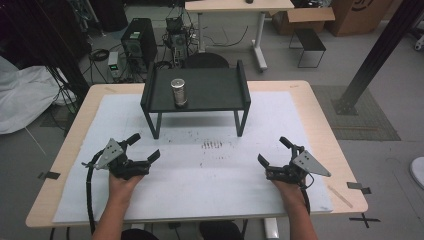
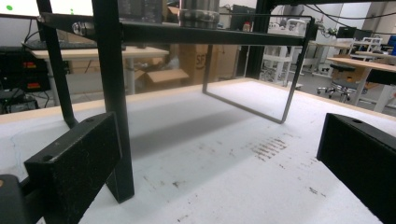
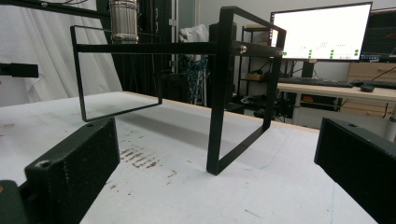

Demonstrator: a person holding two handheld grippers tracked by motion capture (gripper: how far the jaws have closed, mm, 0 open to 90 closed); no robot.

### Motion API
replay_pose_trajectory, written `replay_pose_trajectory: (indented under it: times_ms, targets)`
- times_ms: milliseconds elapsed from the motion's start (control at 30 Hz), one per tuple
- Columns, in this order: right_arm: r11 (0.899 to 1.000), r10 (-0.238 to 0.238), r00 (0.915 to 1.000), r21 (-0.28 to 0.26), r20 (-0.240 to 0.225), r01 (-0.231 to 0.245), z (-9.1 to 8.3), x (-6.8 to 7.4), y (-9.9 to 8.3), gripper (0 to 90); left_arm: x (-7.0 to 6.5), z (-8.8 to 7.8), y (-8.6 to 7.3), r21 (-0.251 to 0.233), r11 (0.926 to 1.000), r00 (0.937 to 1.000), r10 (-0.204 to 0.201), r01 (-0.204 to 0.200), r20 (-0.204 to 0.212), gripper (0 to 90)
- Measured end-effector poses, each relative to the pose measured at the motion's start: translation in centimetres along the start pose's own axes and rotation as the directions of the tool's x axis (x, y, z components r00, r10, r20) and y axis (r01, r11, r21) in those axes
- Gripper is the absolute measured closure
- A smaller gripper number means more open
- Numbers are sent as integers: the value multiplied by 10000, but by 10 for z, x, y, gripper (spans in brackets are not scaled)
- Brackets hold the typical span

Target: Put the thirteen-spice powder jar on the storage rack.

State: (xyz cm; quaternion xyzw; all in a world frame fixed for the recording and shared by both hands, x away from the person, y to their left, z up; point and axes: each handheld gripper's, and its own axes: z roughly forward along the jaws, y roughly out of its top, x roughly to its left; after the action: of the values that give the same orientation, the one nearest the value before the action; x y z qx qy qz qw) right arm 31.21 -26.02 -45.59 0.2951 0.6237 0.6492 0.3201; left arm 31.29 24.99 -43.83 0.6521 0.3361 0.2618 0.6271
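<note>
At lower left and lower right of the high view, the left gripper (image 1: 145, 146) and right gripper (image 1: 272, 151) are held wide open and empty. Up centre, the metal can (image 1: 178, 92) stands on the black rack (image 1: 220, 90). A reach is judged next: forward and upward.

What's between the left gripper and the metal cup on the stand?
In the high view, bare white mat up to the black stand, then its near left leg; the metal cup stands on top. The left gripper holds nothing.
</note>
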Motion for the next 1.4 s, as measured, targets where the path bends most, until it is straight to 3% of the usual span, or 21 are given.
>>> replay_pose_trajectory:
  times_ms: [300,500,733,1400]
  targets:
    - [10000,-8,10000,2,-1,8,0,0,0,0,-2,-2,-12,68,9999,9999,120,-120,-40,4]
    - [10000,-23,10000,0,0,23,0,0,0,0,-3,-5,-14,-310,9993,9995,179,-187,-260,2]
    - [10000,-3,10000,-16,-2,3,0,0,0,0,-11,-7,-16,-497,9937,9939,984,-1008,-496,2]
    - [10000,2,10000,-30,2,-2,0,0,0,0,-11,-8,-16,-527,9945,9946,878,-907,-563,2]
